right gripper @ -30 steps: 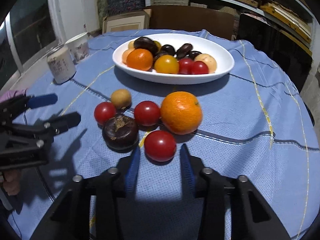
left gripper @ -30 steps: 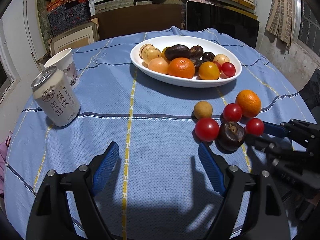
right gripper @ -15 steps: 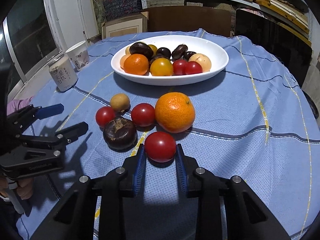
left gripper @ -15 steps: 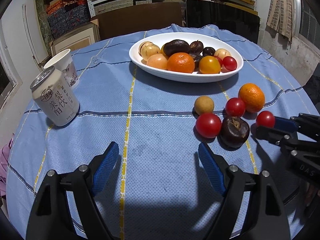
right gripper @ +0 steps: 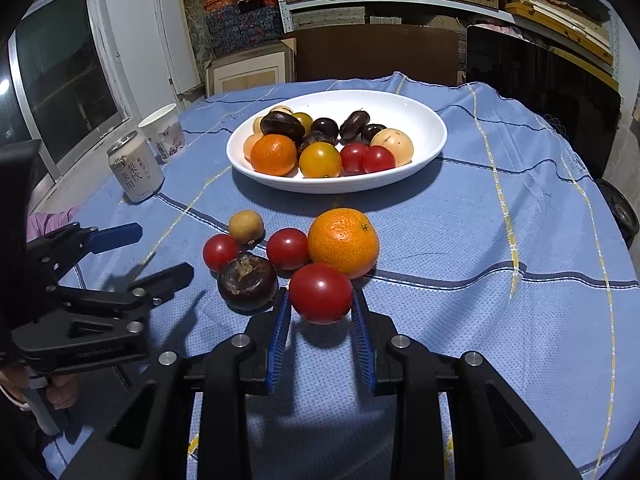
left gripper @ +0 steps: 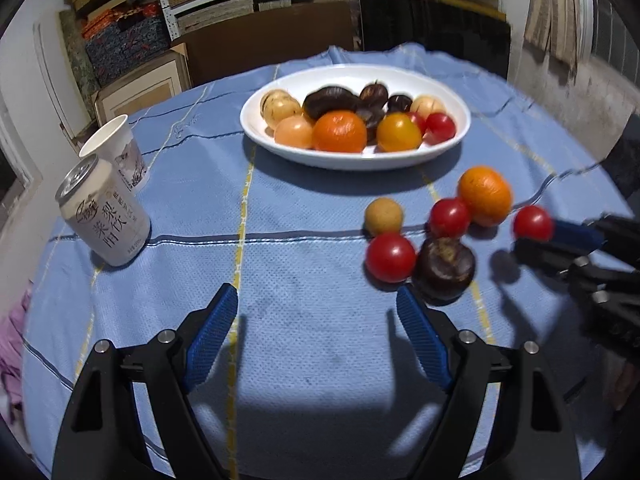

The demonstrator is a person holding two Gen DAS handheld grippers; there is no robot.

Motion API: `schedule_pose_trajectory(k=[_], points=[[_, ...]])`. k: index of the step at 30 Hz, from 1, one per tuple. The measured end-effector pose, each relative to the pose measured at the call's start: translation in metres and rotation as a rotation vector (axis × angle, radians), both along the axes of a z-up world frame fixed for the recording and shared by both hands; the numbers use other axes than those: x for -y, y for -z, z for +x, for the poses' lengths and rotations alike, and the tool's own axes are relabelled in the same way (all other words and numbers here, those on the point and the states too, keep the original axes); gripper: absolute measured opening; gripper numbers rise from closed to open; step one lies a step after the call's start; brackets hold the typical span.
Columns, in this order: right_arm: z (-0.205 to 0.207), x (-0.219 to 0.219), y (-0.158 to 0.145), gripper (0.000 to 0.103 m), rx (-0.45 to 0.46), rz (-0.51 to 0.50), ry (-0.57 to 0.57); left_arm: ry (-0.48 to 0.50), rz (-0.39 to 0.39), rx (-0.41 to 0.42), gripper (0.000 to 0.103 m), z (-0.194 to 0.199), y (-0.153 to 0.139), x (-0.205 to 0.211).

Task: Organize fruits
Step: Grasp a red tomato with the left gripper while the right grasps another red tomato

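Red tomato [right gripper: 321,298] is clamped between my right gripper [right gripper: 320,320] pads and lifted just clear of the blue-clothed worktop [right gripper: 500,248], right next to the orange [right gripper: 343,242] and the dark round fruit [right gripper: 247,282]. So I'd say I'm mid-carry, heading for the white bowl [right gripper: 416,120] at the back. Next bit needs a steady lift over the loose fruit and a gentle drop into the bare side of the bowl, no squishing. My left gripper [left gripper: 316,316] hangs over the cloth, jaws wide apart, holding nothing.
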State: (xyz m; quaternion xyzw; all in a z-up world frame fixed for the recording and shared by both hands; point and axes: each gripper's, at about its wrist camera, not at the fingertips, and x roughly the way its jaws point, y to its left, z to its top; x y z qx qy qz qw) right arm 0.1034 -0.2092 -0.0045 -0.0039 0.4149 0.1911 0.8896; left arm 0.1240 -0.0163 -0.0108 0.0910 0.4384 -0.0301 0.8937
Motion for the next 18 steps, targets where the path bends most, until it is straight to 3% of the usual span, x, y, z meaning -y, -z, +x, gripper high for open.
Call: schedule_pose_trajectory(k=[4,11,15,18], points=[[-0.001,0.001,-0.002,0.031,0.002,0.011,-0.004,0.001,-0.070,-0.038,0.079,0.006,-0.001,-0.003],[0.000,0.000,0.000,0.031,-0.011,0.006,-0.010,0.040,-0.050,-0.035,0.074,0.017,0.000,0.010],[0.001,-0.001,0.004,0.031,-0.025,0.002,-0.012,0.023,-0.108,-0.050,0.074,0.023,0.001,0.005],[0.001,-0.003,0.005,0.031,-0.027,-0.002,-0.020,0.038,-0.104,-0.049,0.072,0.025,0.002,0.009]])
